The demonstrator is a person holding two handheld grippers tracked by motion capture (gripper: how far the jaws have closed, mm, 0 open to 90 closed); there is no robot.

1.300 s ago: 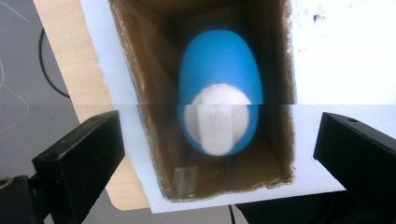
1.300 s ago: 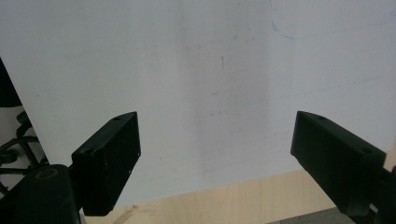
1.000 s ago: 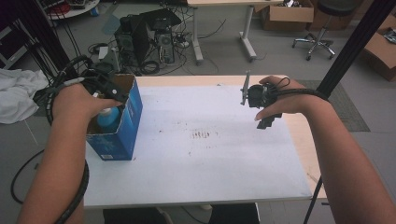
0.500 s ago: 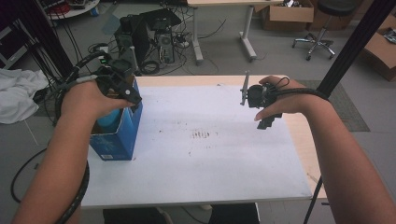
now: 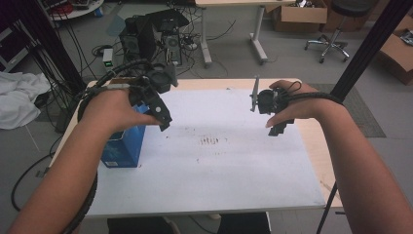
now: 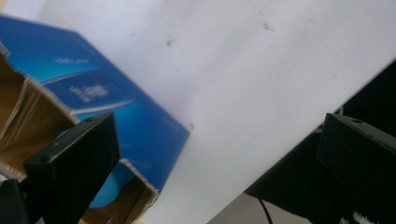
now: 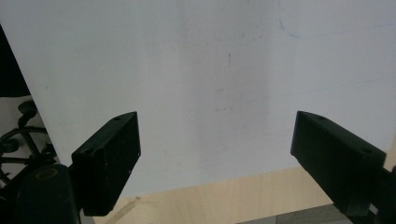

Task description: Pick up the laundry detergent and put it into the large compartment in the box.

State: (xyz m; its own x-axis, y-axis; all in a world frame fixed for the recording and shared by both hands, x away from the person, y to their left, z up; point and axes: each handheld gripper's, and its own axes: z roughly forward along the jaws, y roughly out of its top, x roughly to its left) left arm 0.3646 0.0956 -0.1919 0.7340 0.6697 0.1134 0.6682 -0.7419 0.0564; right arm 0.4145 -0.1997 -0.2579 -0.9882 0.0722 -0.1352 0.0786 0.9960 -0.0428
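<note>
Above the blue box [image 5: 122, 146], left gripper [image 5: 163, 114] hovers, jaws apart.

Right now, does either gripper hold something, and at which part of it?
Nothing is held. The left gripper is open above the blue box; the right gripper is open over the white table.

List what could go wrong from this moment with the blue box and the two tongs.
1. The blue box stands near the table's left edge; a knock from the left tongs, open just beside it, could push it off.
2. Its torn open top could catch a jaw.
3. The right tongs hang open over bare table, so nothing steadies the box.
</note>
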